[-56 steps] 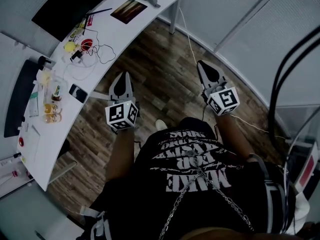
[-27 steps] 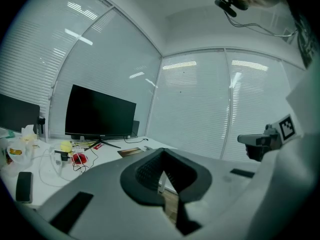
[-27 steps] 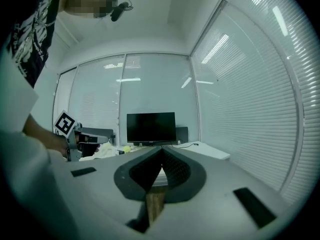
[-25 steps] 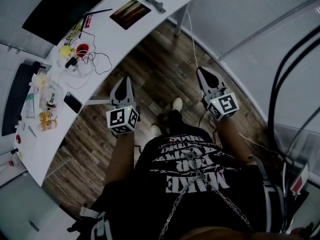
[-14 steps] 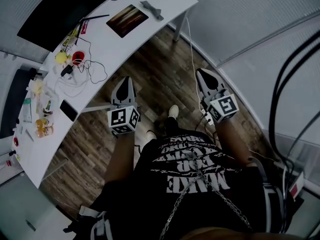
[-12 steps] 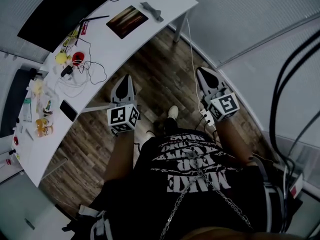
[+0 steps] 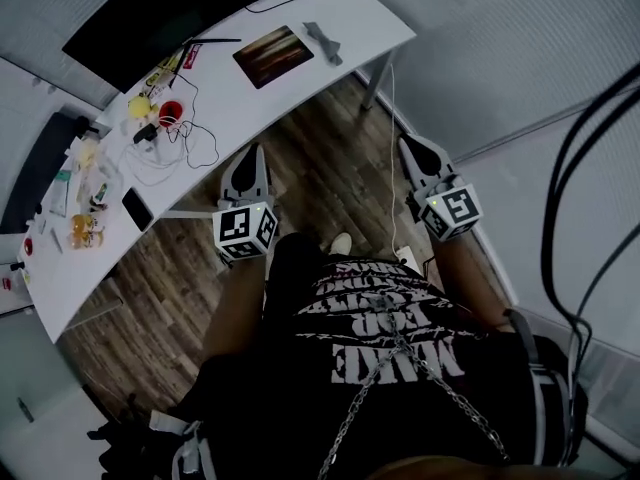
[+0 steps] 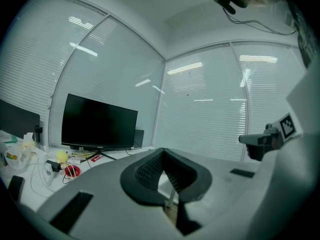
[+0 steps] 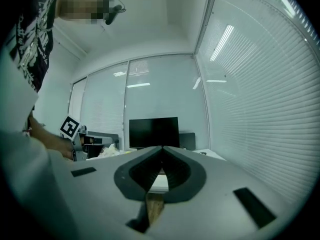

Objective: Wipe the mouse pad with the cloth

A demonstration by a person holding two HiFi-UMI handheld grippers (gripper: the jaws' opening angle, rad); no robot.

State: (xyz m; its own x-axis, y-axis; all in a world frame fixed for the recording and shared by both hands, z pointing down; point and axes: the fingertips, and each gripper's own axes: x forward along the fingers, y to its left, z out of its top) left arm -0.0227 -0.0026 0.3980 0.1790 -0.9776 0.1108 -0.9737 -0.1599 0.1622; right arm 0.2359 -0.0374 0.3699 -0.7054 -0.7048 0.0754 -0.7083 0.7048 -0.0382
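Wiping is not getting under way yet; nothing is touching the pad. The mouse pad [image 7: 273, 55] is lying flat on the white surface [image 7: 235, 98] in the upper middle of the head view, just right of the monitor [image 7: 160, 13]. A thin grey item [image 7: 322, 42] is sitting just to the pad's right, apart from it; it may be the cloth, but it is too small to tell. No cloth is showing in either tool.

The left tool [image 7: 250, 151] is hanging over the wood floor [image 7: 320, 168] at frame centre-left, near the surface's edge but not over it. In the left gripper view its jaws are meeting at the tip, clenched on nothing. The right tool [image 7: 408, 140] is hovering at centre-right, well apart from the pad, and in the right gripper view its jaws are likewise pressed together and empty.

The person is standing back from the surface with both tools pointing toward it. My read is that every step is left: getting to the surface, picking up the cloth, then rubbing it over the pad.
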